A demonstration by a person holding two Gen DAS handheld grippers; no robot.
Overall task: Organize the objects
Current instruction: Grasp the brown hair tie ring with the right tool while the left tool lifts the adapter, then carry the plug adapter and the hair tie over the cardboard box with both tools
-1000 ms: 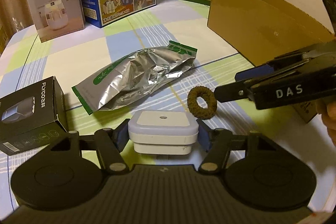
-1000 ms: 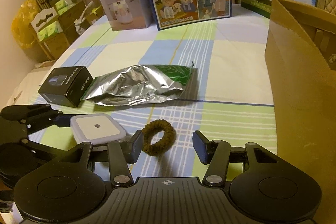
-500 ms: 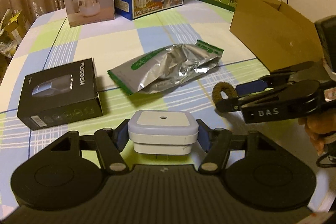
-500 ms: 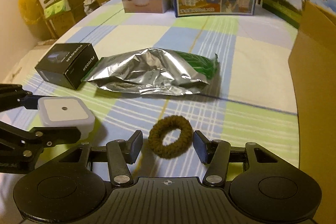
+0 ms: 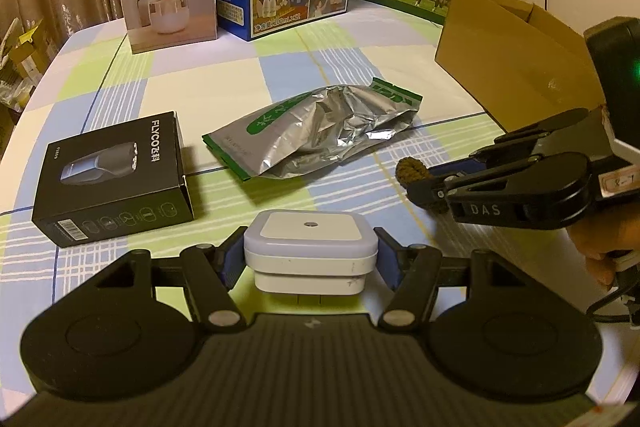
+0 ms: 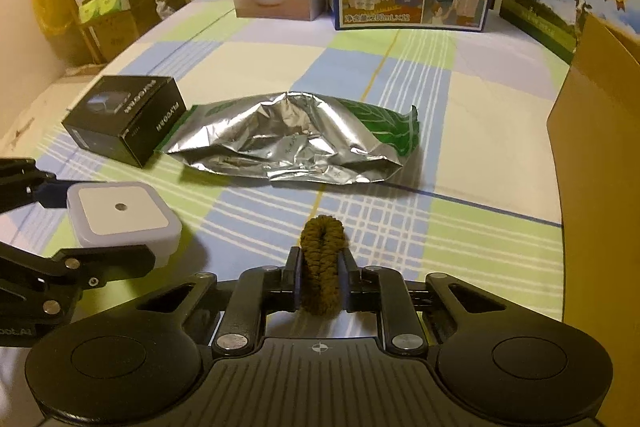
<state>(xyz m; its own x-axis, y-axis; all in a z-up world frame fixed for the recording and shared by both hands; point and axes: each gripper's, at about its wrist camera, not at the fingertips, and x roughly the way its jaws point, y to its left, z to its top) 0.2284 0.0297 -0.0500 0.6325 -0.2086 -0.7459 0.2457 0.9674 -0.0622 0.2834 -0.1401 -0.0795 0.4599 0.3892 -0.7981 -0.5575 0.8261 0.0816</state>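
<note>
Squeezing the brown hair tie (image 6: 322, 263) flat, the fingers (image 6: 292, 277) of the right gripper (image 6: 319, 275) had just clamped onto it; half a second before they stood apart with the ring lying round between them. The left gripper (image 5: 311, 255) kept its fingers (image 5: 231, 259) clenched on the white square device (image 5: 310, 247). Beyond lay the foil pouch (image 6: 296, 143) and black box (image 6: 124, 117) on the checked worktop (image 6: 400, 75), the open cardboard box (image 6: 600, 147) beside. With both hands loaded, carrying to the cardboard box seemed next.
</note>
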